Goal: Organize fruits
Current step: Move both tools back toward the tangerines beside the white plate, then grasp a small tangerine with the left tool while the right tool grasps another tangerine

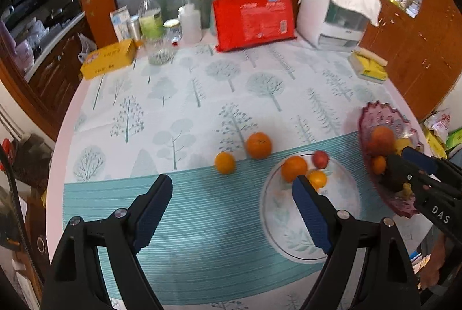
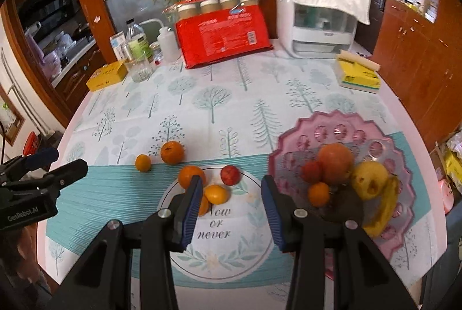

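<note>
A white plate (image 2: 231, 255) printed "Now or never" holds oranges (image 2: 191, 176), a yellow-orange citrus (image 2: 216, 193) and a small red fruit (image 2: 230, 174). A pink scalloped bowl (image 2: 340, 134) to its right holds a large orange (image 2: 335, 159), a red fruit, a small orange, a yellow pear (image 2: 368, 175) and a banana. Two oranges (image 1: 259, 145) (image 1: 225, 162) lie loose on the tablecloth left of the plate (image 1: 288, 240). My left gripper (image 1: 231, 186) is open and empty above the striped cloth. My right gripper (image 2: 231, 188) is open and empty over the plate.
At the table's back stand a red package (image 2: 222, 35), jars, bottles, a glass (image 2: 141, 67), a yellow box (image 2: 106, 76), a white appliance (image 2: 320, 27) and a tissue pack (image 2: 358, 76). Wooden cabinets stand right and left.
</note>
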The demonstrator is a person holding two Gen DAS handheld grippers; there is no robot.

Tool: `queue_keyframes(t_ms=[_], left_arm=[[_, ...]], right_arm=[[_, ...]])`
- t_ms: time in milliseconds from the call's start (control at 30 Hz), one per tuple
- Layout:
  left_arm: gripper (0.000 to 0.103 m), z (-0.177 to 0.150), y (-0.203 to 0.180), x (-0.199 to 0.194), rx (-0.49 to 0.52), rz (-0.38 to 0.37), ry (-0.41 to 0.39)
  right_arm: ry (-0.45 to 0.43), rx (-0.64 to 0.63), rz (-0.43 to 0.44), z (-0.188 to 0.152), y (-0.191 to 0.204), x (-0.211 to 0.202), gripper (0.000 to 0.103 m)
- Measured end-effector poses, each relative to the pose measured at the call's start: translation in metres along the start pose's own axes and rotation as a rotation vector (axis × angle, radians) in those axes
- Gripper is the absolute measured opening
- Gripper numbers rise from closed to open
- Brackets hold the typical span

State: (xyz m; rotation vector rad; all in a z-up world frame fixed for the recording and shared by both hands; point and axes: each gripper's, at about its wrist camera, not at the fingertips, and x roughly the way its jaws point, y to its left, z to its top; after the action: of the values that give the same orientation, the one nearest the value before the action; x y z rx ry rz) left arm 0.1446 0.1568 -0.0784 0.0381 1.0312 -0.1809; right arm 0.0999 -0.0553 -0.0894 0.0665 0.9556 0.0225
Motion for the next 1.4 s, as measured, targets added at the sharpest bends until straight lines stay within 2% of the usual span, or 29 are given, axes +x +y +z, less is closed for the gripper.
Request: queue_keyframes(t_ms=[167, 433, 700, 900, 1033, 1100, 1167, 1400], left_arm=[[0.084, 0.003, 0.015, 0.030, -0.028, -0.015, 0.046], [0.084, 0.011, 0.022, 0.076, -0.011, -0.006, 0.081], [0.079, 0.017, 0.021, 0.124, -0.014, -0.033, 0.141], [0.058, 0.016, 0.014, 0.157, -0.015, -0.058, 0.181], [0.037, 0.013, 0.012, 0.173, -0.007, -0.078, 0.196], [0.031, 0.011, 0.014, 0.177, -0.009, -0.085, 0.202], [0.031, 0.011, 0.018, 0.177, -0.025, -0.109, 0.194], [0.030, 0.009, 0.045, 0.173, -0.097, -0.088, 0.188]], right_arm=[[0.059, -0.033, 0.035, 0.007, 0.013, 0.033, 0.042], [0.173, -0.109, 0.094, 0.013, 0.037, 0.092, 0.042], [0.193, -0.081, 0.160, 0.028, 0.043, 0.125, 0.043], [0.192, -0.068, 0.208, 0.038, 0.056, 0.146, 0.043], [0.201, -0.074, 0.211, 0.041, 0.065, 0.158, 0.043], [0.209, -0.073, 0.217, 0.042, 0.068, 0.164, 0.043], [0.216, -0.076, 0.219, 0.043, 0.071, 0.170, 0.043], [0.257, -0.096, 0.220, 0.040, 0.081, 0.191, 0.043]])
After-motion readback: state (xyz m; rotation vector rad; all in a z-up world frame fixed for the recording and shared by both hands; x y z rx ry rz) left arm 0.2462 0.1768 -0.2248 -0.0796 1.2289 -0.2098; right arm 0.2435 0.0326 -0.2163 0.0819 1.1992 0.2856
